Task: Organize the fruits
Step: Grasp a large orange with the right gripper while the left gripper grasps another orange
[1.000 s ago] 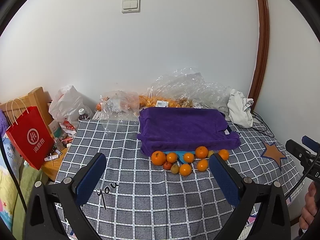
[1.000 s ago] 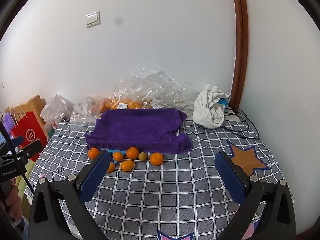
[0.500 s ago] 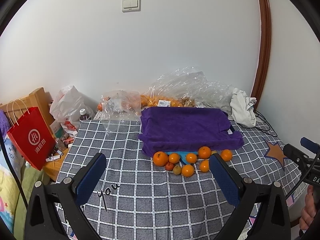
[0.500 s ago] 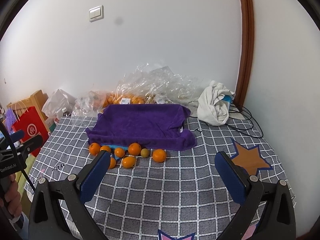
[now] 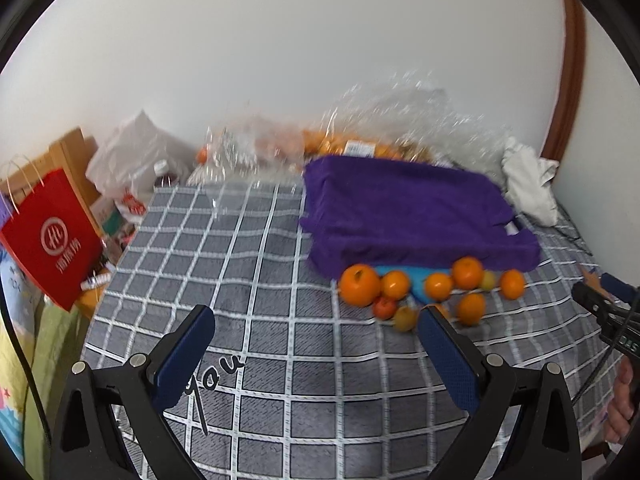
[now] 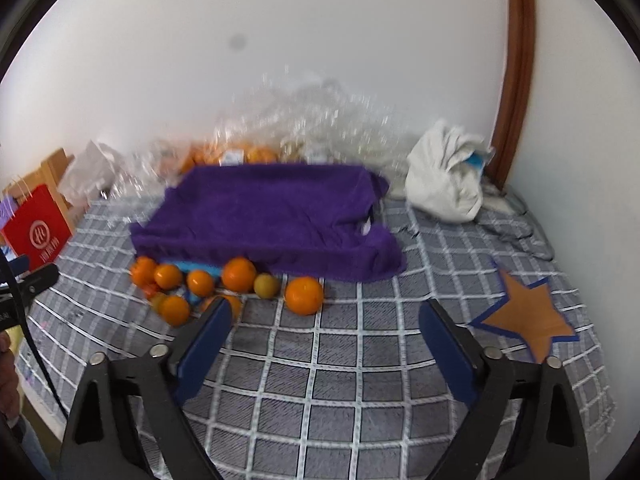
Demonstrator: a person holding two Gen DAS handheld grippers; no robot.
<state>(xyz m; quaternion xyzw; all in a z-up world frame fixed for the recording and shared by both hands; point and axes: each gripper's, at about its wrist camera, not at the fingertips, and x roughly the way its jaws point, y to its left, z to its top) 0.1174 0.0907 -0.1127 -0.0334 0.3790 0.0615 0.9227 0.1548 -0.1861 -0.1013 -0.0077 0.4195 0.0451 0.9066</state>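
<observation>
Your left gripper (image 5: pixel 316 322) is released, its two blue pads spread wide, and it holds nothing; it hangs above the grey checked cover (image 5: pixel 256 280) of the bed. Your right gripper (image 6: pixel 324 316) is also released and empty, above the same cover.

The fruits lie in a loose group on the cover, touching the front edge of the purple towel (image 5: pixel 408 208). In the left wrist view they sit at about 1 o'clock from the gripper: the biggest orange (image 5: pixel 359 285) is at the left end, a small red fruit (image 5: pixel 385 307) and a yellowish one (image 5: pixel 405 318) are just in front of it, and more oranges run to the right. In the right wrist view the group is at 10 o'clock, with one orange (image 6: pixel 304 295) a little apart at 12 o'clock.

Behind the towel, at 12 o'clock, clear plastic bags (image 6: pixel 304 120) hold more oranges, but the picture is blurred there. A white cloth bundle (image 6: pixel 444 176) is at 1 o'clock, and a red paper bag (image 5: pixel 50 236) stands at 9 o'clock.
</observation>
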